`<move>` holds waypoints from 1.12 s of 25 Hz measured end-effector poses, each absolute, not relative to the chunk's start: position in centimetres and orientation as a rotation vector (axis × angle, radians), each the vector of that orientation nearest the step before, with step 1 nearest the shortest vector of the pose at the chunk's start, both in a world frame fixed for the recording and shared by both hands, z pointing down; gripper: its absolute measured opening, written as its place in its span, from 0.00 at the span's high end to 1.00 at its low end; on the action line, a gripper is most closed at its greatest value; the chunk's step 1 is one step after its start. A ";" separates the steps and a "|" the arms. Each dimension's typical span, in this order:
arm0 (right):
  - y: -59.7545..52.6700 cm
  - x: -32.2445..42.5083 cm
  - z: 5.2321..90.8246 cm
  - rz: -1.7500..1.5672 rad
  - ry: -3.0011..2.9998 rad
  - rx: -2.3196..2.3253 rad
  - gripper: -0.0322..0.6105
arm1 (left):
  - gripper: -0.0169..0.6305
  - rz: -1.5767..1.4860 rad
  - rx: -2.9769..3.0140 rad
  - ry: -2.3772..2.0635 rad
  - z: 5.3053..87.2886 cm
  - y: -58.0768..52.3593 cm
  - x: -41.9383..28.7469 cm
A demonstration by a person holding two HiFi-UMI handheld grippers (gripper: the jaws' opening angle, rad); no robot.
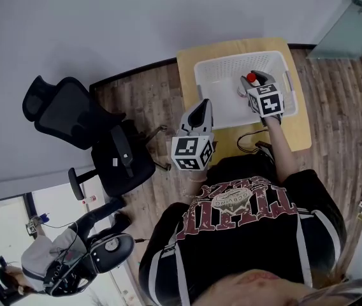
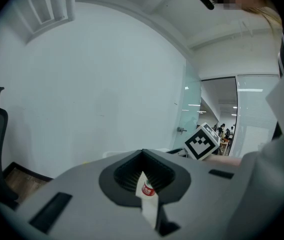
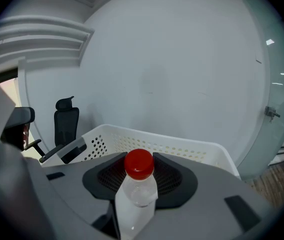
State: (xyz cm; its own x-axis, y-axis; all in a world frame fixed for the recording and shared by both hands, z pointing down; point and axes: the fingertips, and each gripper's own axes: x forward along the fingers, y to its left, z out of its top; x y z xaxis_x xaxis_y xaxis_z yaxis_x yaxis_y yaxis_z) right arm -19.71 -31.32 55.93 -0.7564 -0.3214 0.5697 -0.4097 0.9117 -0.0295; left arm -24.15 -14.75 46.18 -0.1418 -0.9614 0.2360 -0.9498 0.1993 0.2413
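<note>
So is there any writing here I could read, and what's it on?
On the shirt: large upside-down lettering, too blurred to read.
On the strip in the left gripper: a red label, print too small.
On the marker cubes: black-and-white patterns, no words.
On the bottle in the right gripper: no print showing.

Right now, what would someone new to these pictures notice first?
The red-capped clear bottle stands out, clamped in the right hand-held gripper over the white perforated basket on the wooden table. Next, the left hand-held gripper, by the table's near corner, pinches a white strip with a red label. A black office chair sits on the floor to the left.
</note>
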 end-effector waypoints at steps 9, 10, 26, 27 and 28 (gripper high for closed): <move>-30.0 -19.1 53.0 0.175 -2.538 0.497 0.69 | 0.90 -0.043 1.830 -2.126 46.0 -15.2 -23.4; -29.9 -18.9 52.8 0.178 -2.544 0.497 0.69 | 0.90 -0.043 1.835 -2.122 46.0 -15.3 -23.3; -28.3 -16.4 47.8 0.183 -2.628 0.504 0.69 | 0.90 -0.039 1.926 -2.043 45.7 -16.3 -20.8; -28.2 -16.3 47.4 0.188 -2.635 0.503 0.69 | 0.90 -0.039 1.930 -2.040 45.7 -16.4 -20.6; -28.1 -16.1 47.0 0.194 -2.643 0.501 0.69 | 0.90 -0.039 1.932 -2.037 45.7 -16.4 -20.5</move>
